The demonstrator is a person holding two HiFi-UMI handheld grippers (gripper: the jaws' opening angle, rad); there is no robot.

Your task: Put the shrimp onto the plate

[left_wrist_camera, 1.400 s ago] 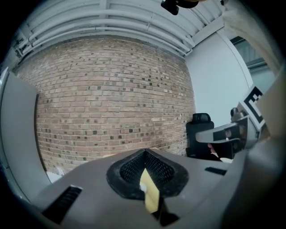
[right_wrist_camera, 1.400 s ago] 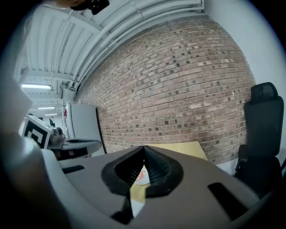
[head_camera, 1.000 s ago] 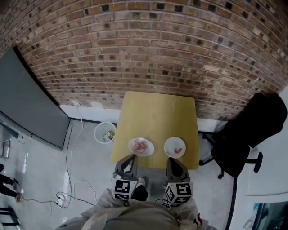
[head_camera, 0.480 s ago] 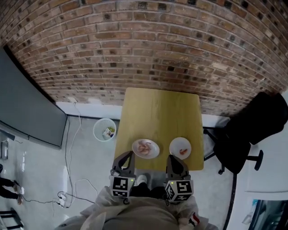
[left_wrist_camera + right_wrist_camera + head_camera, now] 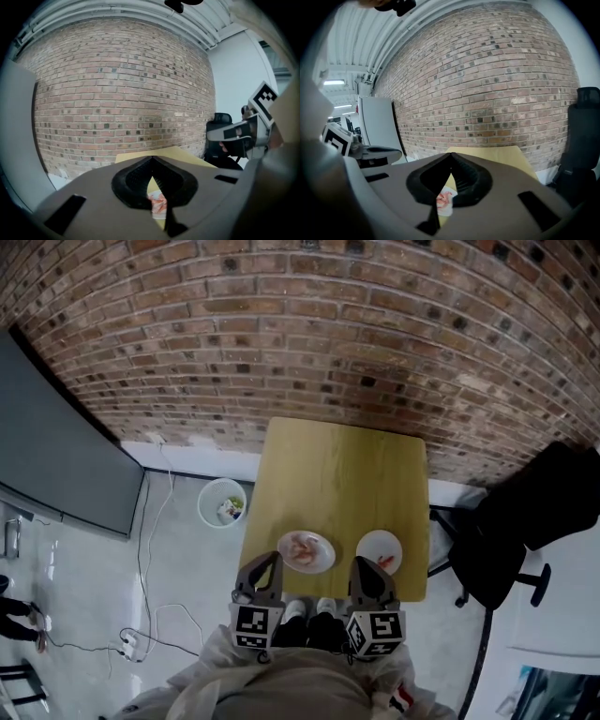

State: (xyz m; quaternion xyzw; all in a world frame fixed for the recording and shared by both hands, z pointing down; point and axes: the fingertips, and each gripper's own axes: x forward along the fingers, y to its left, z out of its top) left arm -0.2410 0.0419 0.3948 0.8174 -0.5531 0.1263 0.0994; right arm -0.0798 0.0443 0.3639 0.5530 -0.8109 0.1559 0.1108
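Setting: a yellow table (image 5: 337, 474) against a brick wall, seen from above. The person stands at its near edge with a gripper in each hand.
Left gripper (image 5: 271, 562): jaws pressed together, nothing between them. It is held level with the table's near edge.
Right gripper (image 5: 365, 565): jaws meet at the tip and hold nothing. It is held beside the left one at the same reach.
Left plate (image 5: 324, 562): white, just ahead of the left gripper and slightly toward the right one. It carries a heap of pink shrimp (image 5: 300, 546).
Right plate (image 5: 374, 541): white, straight ahead of the right gripper. It holds one small pink piece (image 5: 385, 562) on its near side and is otherwise bare.
Through the left jaws: the shrimp heap shows low in the gap, dead ahead and below the tips.
Key relation: the heap lies nearer the left gripper, and the sparse plate nearer the right.
Long axis of any single shrimp: too small to tell.
Judgement: no shrimp is picked up yet. Either gripper must open and dip forward and down.
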